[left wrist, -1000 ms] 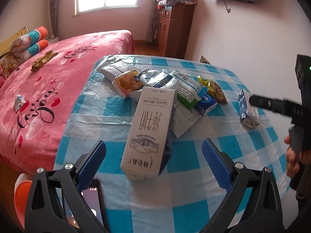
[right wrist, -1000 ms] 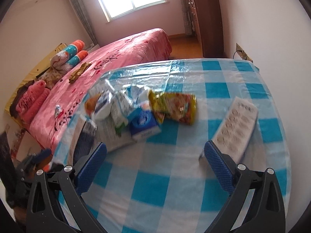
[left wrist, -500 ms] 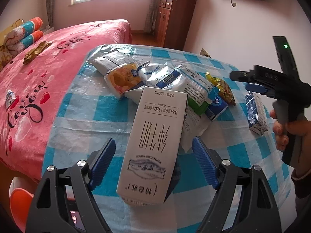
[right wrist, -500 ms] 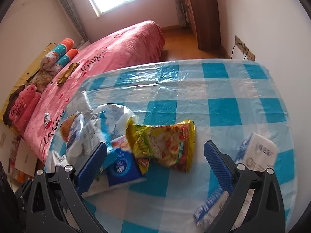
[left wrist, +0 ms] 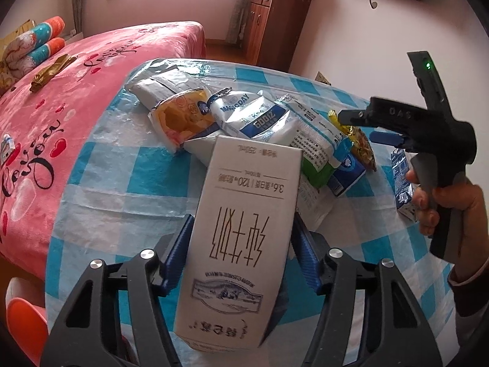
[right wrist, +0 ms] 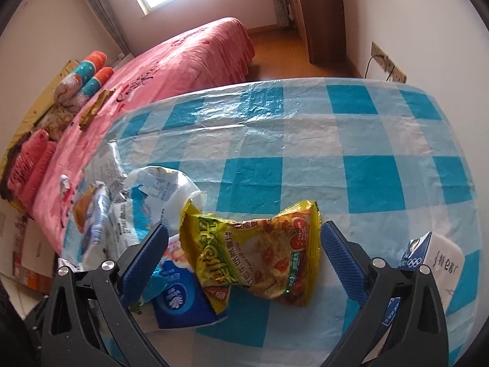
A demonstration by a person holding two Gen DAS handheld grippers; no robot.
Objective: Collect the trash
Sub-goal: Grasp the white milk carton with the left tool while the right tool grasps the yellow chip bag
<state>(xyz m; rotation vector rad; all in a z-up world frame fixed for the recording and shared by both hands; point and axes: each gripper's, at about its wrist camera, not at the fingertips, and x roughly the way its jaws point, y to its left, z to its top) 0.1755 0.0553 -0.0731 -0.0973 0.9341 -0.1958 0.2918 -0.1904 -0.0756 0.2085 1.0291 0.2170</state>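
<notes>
A white milk carton [left wrist: 244,229] lies flat on the blue checked tablecloth [left wrist: 122,183], its near end between the jaws of my left gripper [left wrist: 243,223]. The jaws are closing, and both blue pads [left wrist: 180,244] touch the carton's long sides. In the right wrist view my right gripper [right wrist: 244,232] is open and straddles a crumpled yellow snack packet [right wrist: 256,253] without touching it. A hand [left wrist: 440,202] holds that right gripper [left wrist: 356,127] over the far right of the trash pile.
A pile of wrappers [left wrist: 253,116], a blue tissue pack [right wrist: 183,302] and a small blue carton [right wrist: 428,260] lie on the table. A pink bed [left wrist: 61,91] borders its left edge. A wooden cabinet [left wrist: 275,21] stands behind, and a wall socket [right wrist: 388,61] is at the right.
The left jaws have narrowed from wide apart onto the milk carton's sides. The right gripper has moved left and down over the table, and the yellow packet now lies between its fingers.
</notes>
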